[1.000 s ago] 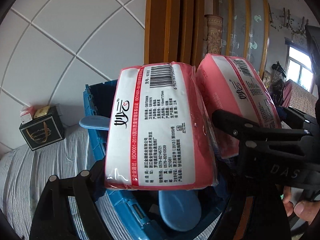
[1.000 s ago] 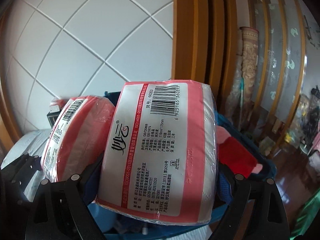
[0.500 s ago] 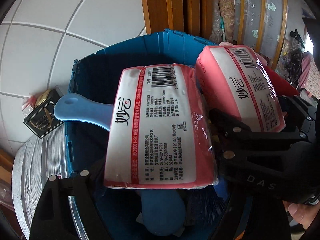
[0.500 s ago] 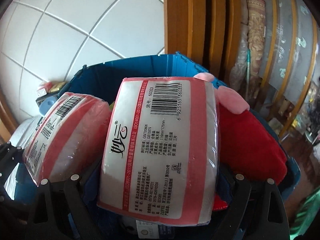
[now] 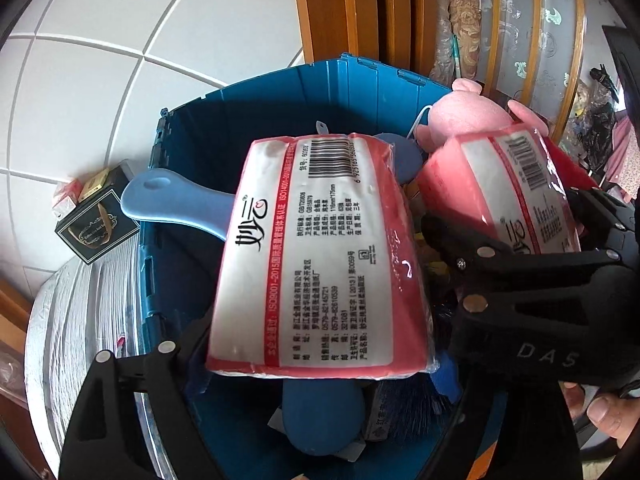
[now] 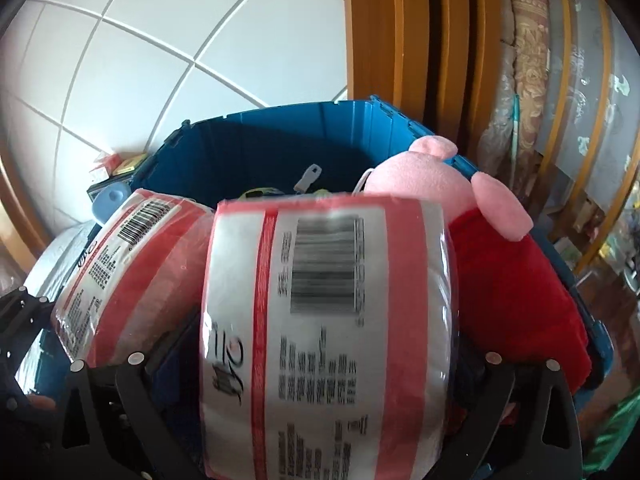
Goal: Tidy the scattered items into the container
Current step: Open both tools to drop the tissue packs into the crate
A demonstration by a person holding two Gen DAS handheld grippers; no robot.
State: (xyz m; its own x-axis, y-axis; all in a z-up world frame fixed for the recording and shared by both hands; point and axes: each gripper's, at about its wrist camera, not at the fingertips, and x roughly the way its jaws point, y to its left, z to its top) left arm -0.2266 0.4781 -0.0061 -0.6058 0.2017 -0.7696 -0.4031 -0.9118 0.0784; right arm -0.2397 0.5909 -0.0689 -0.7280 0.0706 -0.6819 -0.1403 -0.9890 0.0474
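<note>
Both claws hang over the deep blue plastic crate (image 5: 256, 128): left gripper (image 5: 316, 364) clamps a pink-and-white tissue pack (image 5: 320, 252), while right gripper (image 6: 316, 364) has just been spreading, its blurred matching pack (image 6: 324, 328) slipping between the fingers. White tiled wall (image 5: 120, 40) and orange wooden frame (image 6: 400, 32) stand behind; a pink plush pig in red (image 6: 480, 248) crowds the crate's right side.

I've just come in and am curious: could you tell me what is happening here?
A person is loading a blue crate, a gripper in each hand. The left gripper grips the left tissue pack over the crate. The right gripper's jaws have just been opening, the right tissue pack loose between them, beside a plush pig.
</note>
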